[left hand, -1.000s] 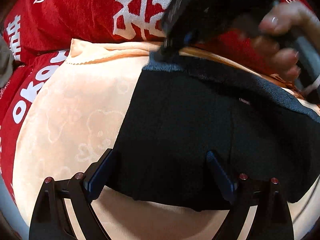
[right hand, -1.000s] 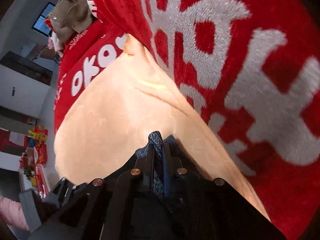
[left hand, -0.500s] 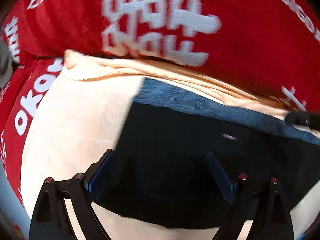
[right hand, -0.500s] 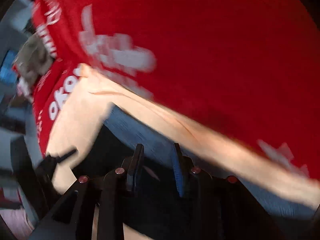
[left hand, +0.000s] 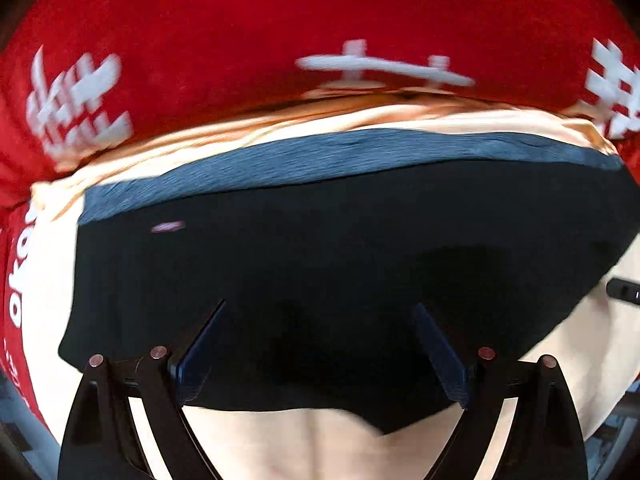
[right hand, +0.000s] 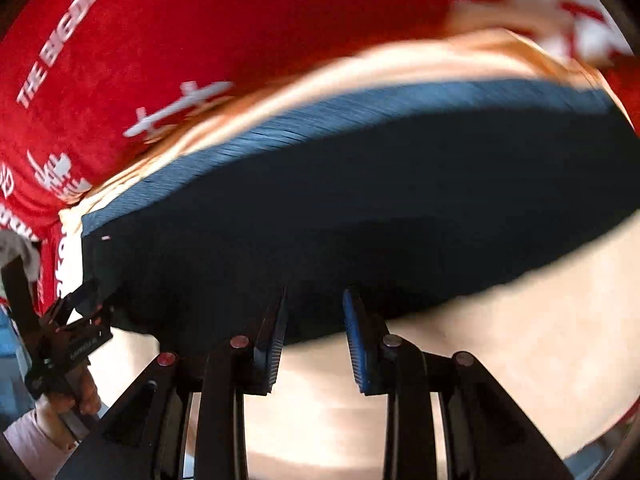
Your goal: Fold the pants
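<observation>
**Pants spread flat, folding barely begun**

Left wrist view: the dark navy fabric pants [left hand: 320,264] lie spread over a pale peach blanket [left hand: 304,452], their ribbed blue waistband [left hand: 340,156] along the far edge beside a red plush blanket with white lettering [left hand: 240,32]. The left claw [left hand: 320,344] hangs above the near hem with its jaws wide and nothing pinched. A sliver of the other tool shows at the right edge.

Right wrist view: the right claw [right hand: 314,336] hovers over the near edge of the same pants [right hand: 360,220]; its jaws have just been opening and now stand narrowly parted, empty. The left tool, held in a hand [right hand: 86,396], sits at the garment's left corner.

By my reading, the garment is laid out and smoothed (no crease or doubled layer is visible), so every fold remains to be made.
</observation>
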